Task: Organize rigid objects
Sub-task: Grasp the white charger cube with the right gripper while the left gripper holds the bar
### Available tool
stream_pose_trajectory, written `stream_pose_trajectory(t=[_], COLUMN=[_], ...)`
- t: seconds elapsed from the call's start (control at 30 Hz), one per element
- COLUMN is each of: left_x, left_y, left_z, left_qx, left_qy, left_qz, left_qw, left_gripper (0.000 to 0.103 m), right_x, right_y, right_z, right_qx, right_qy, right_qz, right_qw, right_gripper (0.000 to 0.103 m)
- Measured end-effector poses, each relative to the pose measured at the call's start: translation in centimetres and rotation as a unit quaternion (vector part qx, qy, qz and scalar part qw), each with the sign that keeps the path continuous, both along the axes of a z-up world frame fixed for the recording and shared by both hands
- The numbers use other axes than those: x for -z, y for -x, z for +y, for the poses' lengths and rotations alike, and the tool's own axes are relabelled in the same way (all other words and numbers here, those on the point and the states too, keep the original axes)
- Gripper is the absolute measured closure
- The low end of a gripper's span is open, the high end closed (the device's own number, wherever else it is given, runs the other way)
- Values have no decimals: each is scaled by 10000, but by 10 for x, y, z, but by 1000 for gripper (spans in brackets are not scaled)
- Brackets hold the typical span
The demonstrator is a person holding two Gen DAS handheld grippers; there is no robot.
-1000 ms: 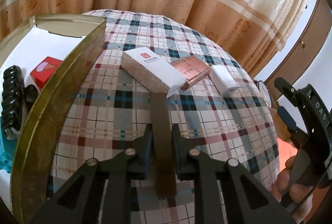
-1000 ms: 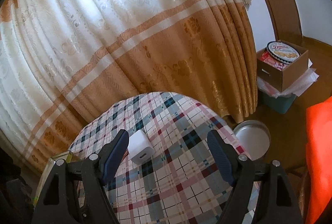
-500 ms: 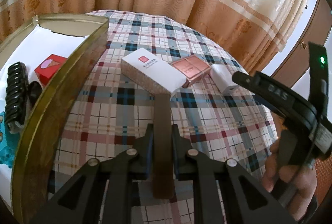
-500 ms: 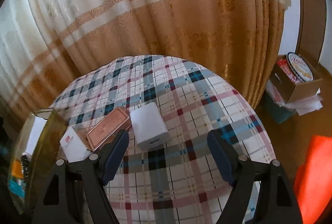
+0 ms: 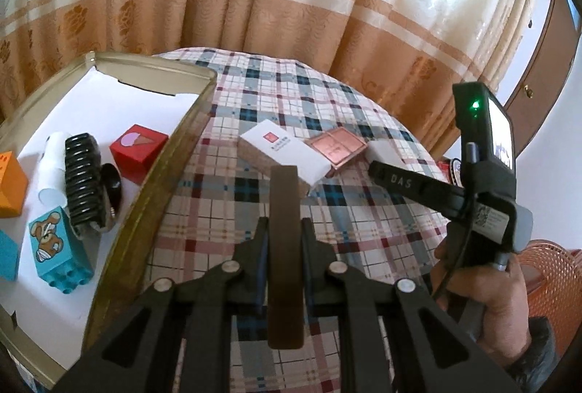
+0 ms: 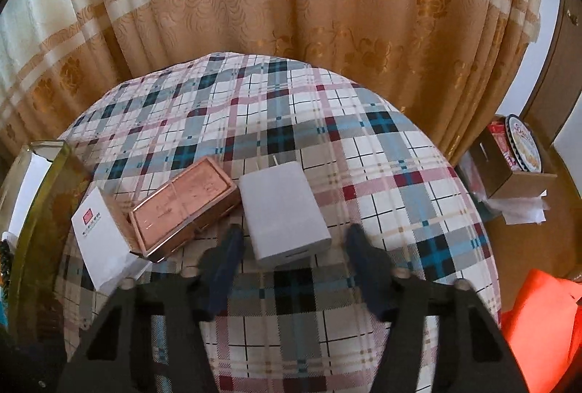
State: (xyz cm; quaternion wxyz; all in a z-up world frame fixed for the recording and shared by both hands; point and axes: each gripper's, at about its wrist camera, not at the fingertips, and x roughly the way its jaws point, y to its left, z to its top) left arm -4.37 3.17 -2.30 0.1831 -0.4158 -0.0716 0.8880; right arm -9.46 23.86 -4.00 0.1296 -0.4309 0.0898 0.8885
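My left gripper [image 5: 284, 229] is shut on a flat dark brown bar [image 5: 284, 247], held above the plaid table beside the gold tray [image 5: 160, 167]. On the table lie a white box with a red logo [image 5: 287, 153], a copper compact [image 5: 336, 149] and a white charger [image 6: 282, 211]. My right gripper [image 6: 293, 242] is open, its fingers either side of the charger's near end. The right gripper also shows in the left wrist view [image 5: 418, 182].
The tray holds a red cube [image 5: 138, 147], a black ribbed piece [image 5: 84, 182], a blue bear block [image 5: 60, 245] and an orange block [image 5: 9, 185]. A cardboard box with a tin [image 6: 516, 163] stands on the floor at right. Curtains hang behind the table.
My right gripper has swung down from facing the curtain and closed in on the white charger. The left gripper with the brown bar has lifted and tilted slightly, showing more of the tray.
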Motion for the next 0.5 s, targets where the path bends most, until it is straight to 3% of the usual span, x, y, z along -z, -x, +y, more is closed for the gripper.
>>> stream_pose_trajectory(t=[0.17, 0.37, 0.5], left_x=[-2, -4, -5], left_y=[-2, -3, -3], left_z=[0, -5, -4], left_qx=[24, -36, -39], left_qy=[18, 9, 23], left_qz=[37, 102, 98], left_qw=[10000, 9999, 9999], left_gripper=[90, 90, 90], right_x=[-1, -2, -4], right_y=[0, -17, -26], right_z=[3, 23, 28], right_qx=[-1, 164, 321], right_qy=[157, 938, 1015], right_qz=[80, 502, 702], right_qw=[9998, 9942, 9918], right_gripper=[56, 56, 57])
